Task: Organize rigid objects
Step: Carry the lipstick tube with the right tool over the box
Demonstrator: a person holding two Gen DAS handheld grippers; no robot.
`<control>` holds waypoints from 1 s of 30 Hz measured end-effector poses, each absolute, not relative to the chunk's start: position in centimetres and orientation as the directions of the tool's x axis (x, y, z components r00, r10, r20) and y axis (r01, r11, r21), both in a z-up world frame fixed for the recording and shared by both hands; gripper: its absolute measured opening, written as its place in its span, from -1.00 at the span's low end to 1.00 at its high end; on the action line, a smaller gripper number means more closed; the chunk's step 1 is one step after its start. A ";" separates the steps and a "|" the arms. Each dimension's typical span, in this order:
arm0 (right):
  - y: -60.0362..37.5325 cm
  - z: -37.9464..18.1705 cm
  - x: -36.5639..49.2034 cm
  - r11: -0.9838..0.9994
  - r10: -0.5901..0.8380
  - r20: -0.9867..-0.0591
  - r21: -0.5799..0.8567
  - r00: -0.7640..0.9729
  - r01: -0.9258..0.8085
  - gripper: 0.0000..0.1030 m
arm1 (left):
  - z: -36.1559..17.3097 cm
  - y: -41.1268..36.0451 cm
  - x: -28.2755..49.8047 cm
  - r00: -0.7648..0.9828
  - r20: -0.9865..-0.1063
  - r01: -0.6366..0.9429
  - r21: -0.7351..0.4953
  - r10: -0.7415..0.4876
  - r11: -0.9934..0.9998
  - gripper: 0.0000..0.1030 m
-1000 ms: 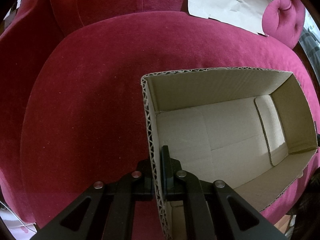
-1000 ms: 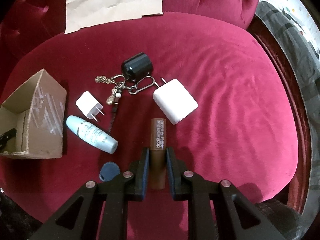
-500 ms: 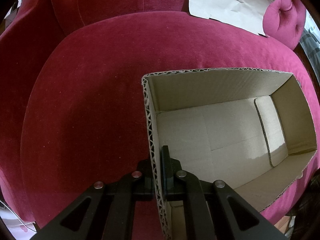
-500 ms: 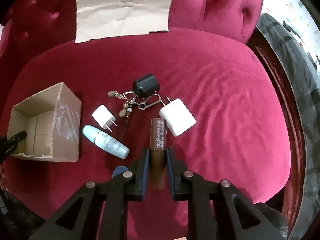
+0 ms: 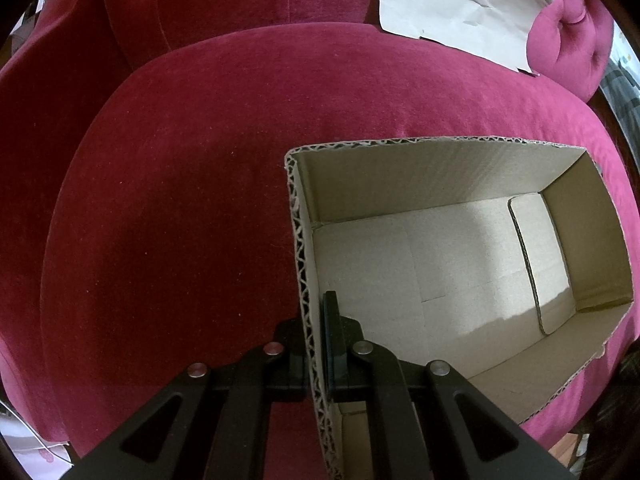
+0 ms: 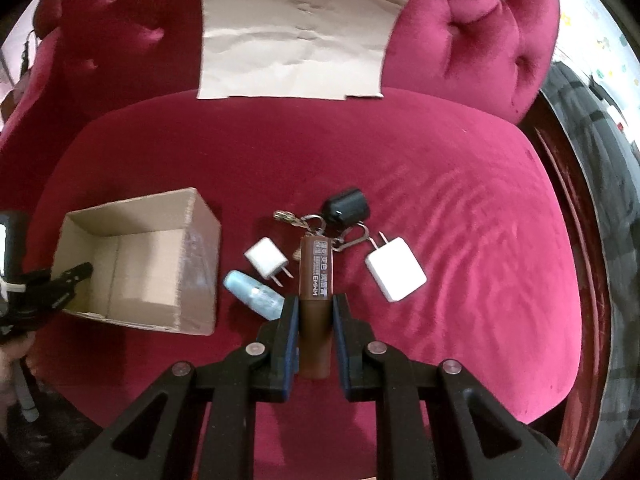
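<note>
A brown cylindrical tube with a printed white label is clamped between the right gripper's pads, held above the crimson seat cushion. Below it lie a pale blue tube on its side, a small white plug adapter with prongs pointing lower right, a larger white charger, and a black rounded piece joined to what looks like a key ring with clips. An open, empty cardboard box stands upright at the left, its near wall pinched by the left gripper.
</note>
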State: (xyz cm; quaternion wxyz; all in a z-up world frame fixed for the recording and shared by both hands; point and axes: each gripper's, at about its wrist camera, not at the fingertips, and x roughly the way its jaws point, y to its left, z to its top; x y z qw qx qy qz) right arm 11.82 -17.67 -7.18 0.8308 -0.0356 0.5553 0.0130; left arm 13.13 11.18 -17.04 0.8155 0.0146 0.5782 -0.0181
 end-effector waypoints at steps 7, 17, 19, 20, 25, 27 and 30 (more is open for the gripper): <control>-15.4 -6.2 12.3 0.992 0.014 -0.918 -0.037 0.396 -0.121 -0.68 | -17.1 11.1 13.2 0.328 -0.945 0.047 0.008 -0.008 0.999 -0.91; -11.3 -5.7 12.9 0.975 0.068 -0.912 -0.025 0.405 -0.219 -0.68 | -17.0 11.5 13.3 0.326 -0.945 0.045 -0.007 -0.021 0.999 -0.91; -10.3 -5.8 13.1 0.971 0.083 -0.913 -0.016 0.400 -0.237 -0.68 | -17.1 11.5 13.3 0.325 -0.945 0.044 -0.007 -0.021 0.999 -0.91; -10.0 -5.9 13.1 0.970 0.086 -0.913 -0.015 0.399 -0.244 -0.68 | -17.0 11.6 13.3 0.325 -0.945 0.045 -0.006 -0.021 0.999 -0.91; -7.7 -6.3 13.5 0.958 0.114 -0.913 -0.003 0.393 -0.285 -0.68 | -17.0 11.7 13.2 0.330 -0.944 0.049 -0.002 -0.018 0.999 -0.91; -7.0 -6.6 13.6 0.953 0.114 -0.912 -0.013 0.395 -0.304 -0.68 | -17.1 11.6 13.1 0.331 -0.943 0.048 -0.001 -0.017 0.999 -0.91; -5.8 -7.3 13.7 0.945 0.122 -0.914 -0.012 0.387 -0.326 -0.68 | -17.1 11.5 13.1 0.332 -0.943 0.046 -0.001 -0.017 0.999 -0.91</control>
